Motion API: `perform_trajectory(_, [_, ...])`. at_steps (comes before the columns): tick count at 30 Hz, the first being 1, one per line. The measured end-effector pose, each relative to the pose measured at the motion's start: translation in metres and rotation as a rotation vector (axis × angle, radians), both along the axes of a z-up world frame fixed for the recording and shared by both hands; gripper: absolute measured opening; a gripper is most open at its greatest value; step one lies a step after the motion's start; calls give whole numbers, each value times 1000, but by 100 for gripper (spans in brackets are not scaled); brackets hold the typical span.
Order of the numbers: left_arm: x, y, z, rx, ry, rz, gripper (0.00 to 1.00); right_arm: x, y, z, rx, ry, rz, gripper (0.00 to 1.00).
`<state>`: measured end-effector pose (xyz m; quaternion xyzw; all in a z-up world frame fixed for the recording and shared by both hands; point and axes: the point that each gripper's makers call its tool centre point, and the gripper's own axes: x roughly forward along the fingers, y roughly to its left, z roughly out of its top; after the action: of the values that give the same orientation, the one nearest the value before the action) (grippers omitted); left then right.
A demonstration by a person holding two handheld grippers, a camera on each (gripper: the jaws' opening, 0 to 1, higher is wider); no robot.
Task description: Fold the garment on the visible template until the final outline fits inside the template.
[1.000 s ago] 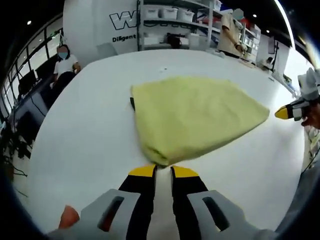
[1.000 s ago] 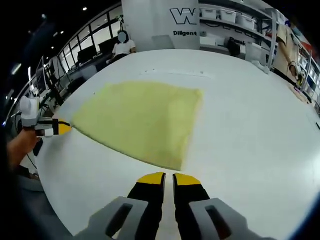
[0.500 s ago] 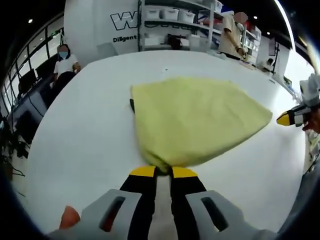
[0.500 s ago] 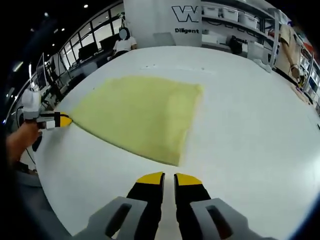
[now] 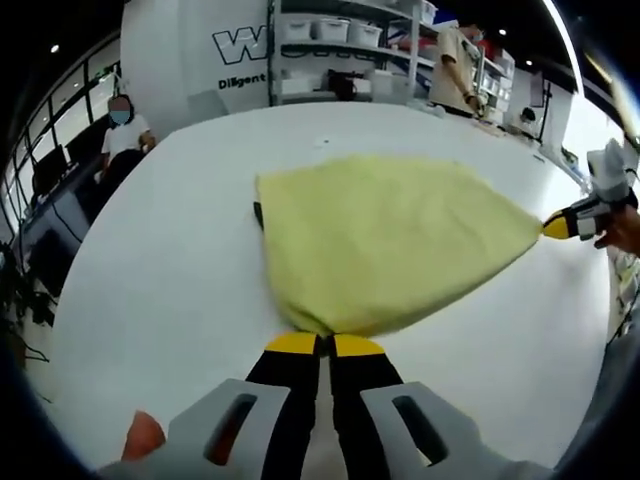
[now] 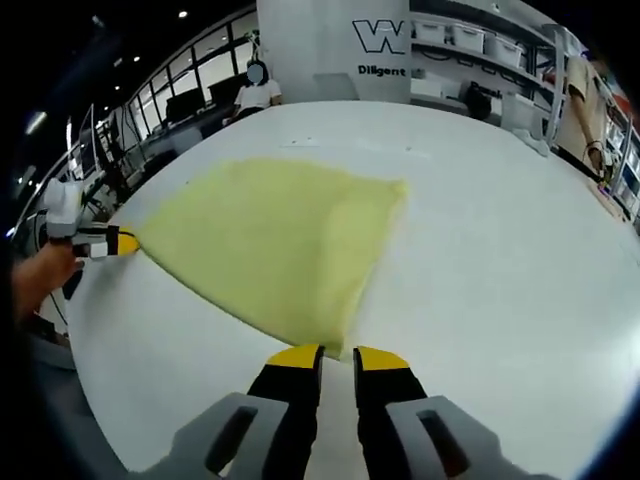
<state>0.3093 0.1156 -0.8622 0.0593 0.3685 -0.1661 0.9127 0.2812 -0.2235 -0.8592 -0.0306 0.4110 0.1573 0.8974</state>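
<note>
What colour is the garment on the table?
Plain pale yellow-green, with no pattern; the garment shows best in the left gripper view.

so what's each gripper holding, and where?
Both sit at corners of the yellow garment. The left gripper looks pinched on its near corner; the right gripper is at another corner, grip unclear.

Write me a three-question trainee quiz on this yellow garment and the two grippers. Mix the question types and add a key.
1. True or false: the yellow garment lies on the white table.
2. Multiple choice: in the left gripper view, the left gripper sits at A) the cloth's near corner, B) the table's far edge, C) the shelves.
3. Fill in: in the left gripper view, the right gripper touches the cloth's far ____ corner.

Key: 1 true; 2 A; 3 right.
</note>
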Motion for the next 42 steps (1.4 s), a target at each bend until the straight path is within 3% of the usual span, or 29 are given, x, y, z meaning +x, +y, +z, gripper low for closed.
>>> perform_trajectory(6, [1,0,0,1,-3,-8,1,3,9,-8,0,11,54,1])
perform_trajectory(21, [-6,19,5,90,21,-49,0,7,-3,-5,-29,0,41,0])
perform_trajectory(31, [-17,15,-2,74,82,-52,0,5,-2,-6,-24,17,26,0])
perform_trajectory(33, [-19,18,1,72,86,-43,1,5,-2,-5,-17,16,19,1])
perform_trajectory(36, [-20,25,3,56,96,-11,11,5,-2,-2,-3,17,5,5])
perform_trajectory(38, [-24,32,3,54,113,5,9,3,-3,3,0,10,-1,5])
perform_trajectory(40, [-24,35,8,42,109,21,8,2,-5,9,-3,2,-8,6])
perform_trajectory(42, [-17,33,19,-5,68,44,8,4,-7,17,10,-19,-31,8])
